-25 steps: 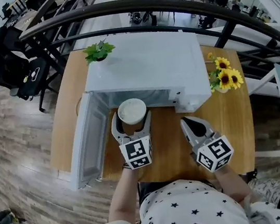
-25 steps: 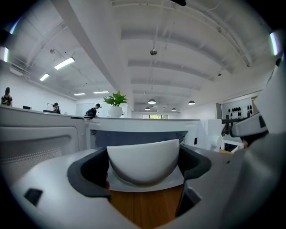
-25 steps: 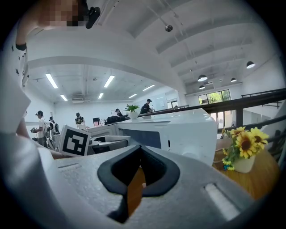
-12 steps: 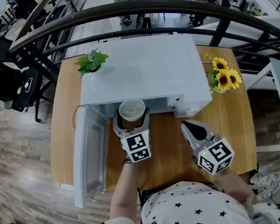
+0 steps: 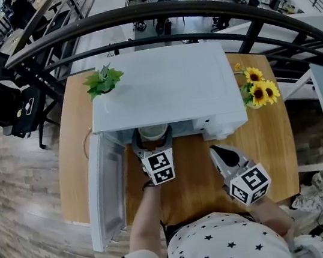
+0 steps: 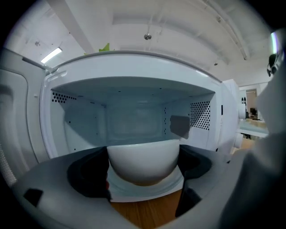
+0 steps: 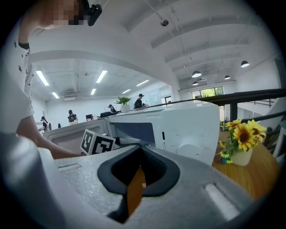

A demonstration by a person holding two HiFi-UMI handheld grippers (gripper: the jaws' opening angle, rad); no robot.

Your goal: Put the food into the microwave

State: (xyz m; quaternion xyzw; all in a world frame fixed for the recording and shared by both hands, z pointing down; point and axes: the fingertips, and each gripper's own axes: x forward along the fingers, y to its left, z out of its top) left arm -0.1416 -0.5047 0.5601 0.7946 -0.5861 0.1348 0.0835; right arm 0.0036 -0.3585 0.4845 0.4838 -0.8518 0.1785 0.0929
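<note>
The left forearm reaches up the middle of the frame, its left gripper clamped on a white bowl. The right gripper sits lower right of centre, jaws pressed together, empty.

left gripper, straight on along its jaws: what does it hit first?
The bowl clamped in the left gripper leads the way into the open microwave. The cavity ahead looks bare, so its back wall would probably be met first, bowl before jaws. Depth is hard to judge.
</note>
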